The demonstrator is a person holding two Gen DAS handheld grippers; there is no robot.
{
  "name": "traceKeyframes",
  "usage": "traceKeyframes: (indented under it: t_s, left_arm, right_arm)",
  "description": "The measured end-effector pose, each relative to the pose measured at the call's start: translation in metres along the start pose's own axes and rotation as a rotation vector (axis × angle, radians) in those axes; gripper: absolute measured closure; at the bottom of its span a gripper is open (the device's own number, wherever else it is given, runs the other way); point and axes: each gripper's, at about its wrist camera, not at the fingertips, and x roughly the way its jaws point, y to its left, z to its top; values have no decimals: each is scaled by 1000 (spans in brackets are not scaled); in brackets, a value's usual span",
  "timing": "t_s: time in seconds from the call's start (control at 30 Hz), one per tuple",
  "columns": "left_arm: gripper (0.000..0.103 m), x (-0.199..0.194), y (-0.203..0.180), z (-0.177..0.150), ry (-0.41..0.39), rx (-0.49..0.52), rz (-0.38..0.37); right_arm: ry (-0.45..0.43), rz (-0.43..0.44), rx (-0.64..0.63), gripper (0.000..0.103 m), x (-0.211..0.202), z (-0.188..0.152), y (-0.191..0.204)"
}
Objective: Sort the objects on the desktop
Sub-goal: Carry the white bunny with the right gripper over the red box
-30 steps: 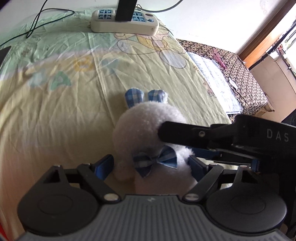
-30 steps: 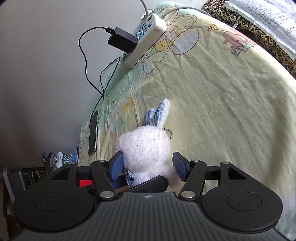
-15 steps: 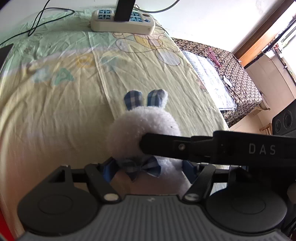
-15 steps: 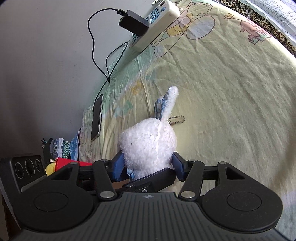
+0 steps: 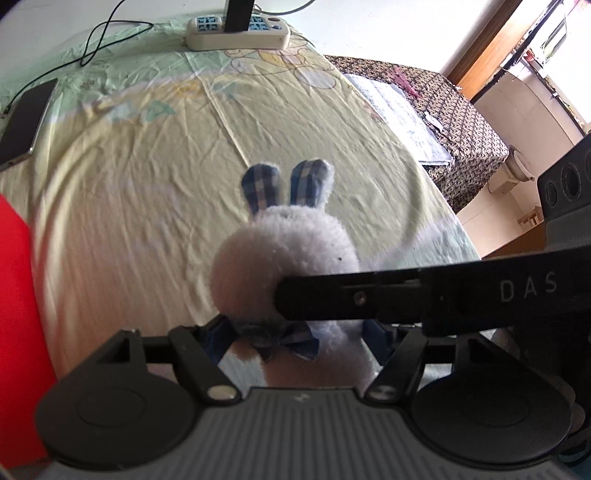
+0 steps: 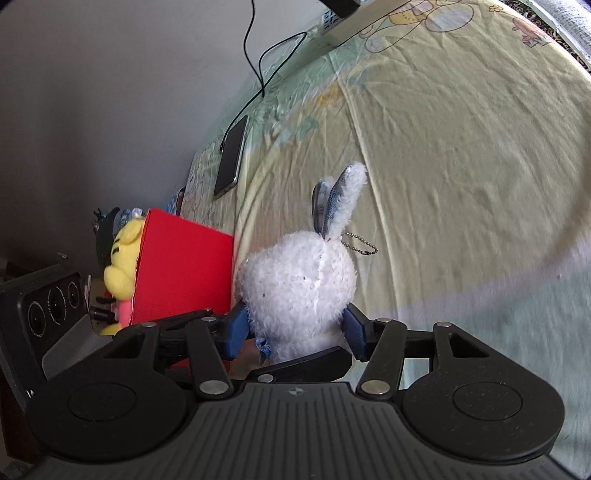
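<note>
A white plush rabbit (image 5: 284,254) with blue checked ears and a bow tie hangs above the yellow sheet (image 5: 129,206). My left gripper (image 5: 297,338) is shut on its lower body, blue pads on both sides by the bow. In the right wrist view my right gripper (image 6: 295,330) is shut on the rabbit (image 6: 299,280) from behind, squeezing its body. A black finger of the right gripper crosses the rabbit's head in the left wrist view. A red box (image 6: 181,269) stands just left of the rabbit, with a yellow plush toy (image 6: 122,266) beside it.
A phone (image 6: 231,162) on a black cable lies near the wall. A white power strip (image 5: 238,33) with a black adapter sits at the far edge of the sheet. Papers (image 5: 402,118) lie on a patterned cloth to the right. The rabbit's ball chain (image 6: 360,245) dangles.
Both grippers closed on the rabbit and carried it up and to the left. The red box and yellow toy have come into view beside it.
</note>
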Motion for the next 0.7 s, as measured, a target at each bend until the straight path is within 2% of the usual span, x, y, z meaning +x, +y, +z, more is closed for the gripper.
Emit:
traceKeyframes:
  t_s: [0.37,0.53,0.7]
  left_arm:
    - [32,-72,7,-64,-58,129,-16]
    - [32,-114,28,-93,-93,161,-33]
    - [33,-159,58,-116,-142,143,-58]
  right_arm:
    - [24,23,-95,46,-13,-58,62]
    - [44,39,-146,46,-9,-81,103]
    - [42,61,-222,46,0,-103,150]
